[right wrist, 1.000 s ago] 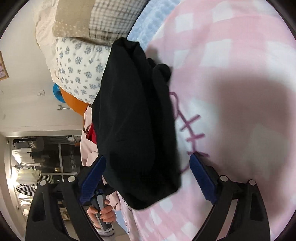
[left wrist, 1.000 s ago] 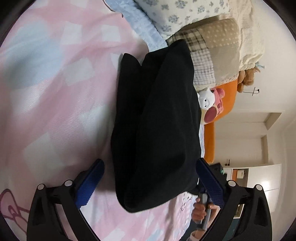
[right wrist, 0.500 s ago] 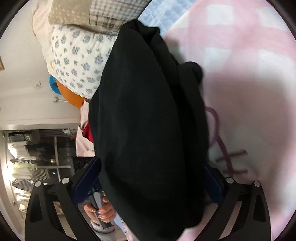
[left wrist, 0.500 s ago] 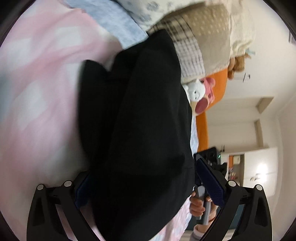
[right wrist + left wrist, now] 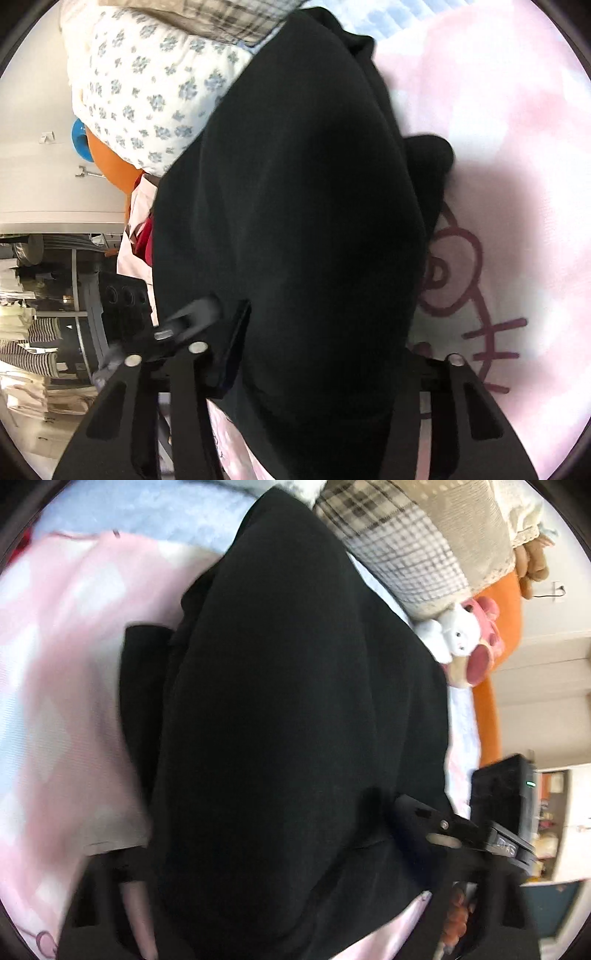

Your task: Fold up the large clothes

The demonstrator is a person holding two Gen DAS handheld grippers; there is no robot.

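A black garment lies folded in a thick bundle on the pink checked blanket. It fills the middle of both views, also the right wrist view. My left gripper is wide open with its fingers on either side of the bundle's near end. My right gripper is also wide open around the same bundle from the opposite side; its blue left pad touches the cloth. The fingertips are mostly hidden by the fabric. The right gripper also shows in the left wrist view.
Pillows are stacked at the bed's head: a plaid one and a floral one. A white and pink plush toy and an orange cushion lie beside them. Shelves with clothes stand beyond the bed.
Both grippers have moved forward over the black bundle, so it now sits deep between the open fingers and fills the views. The bundle itself has stayed on the blanket.
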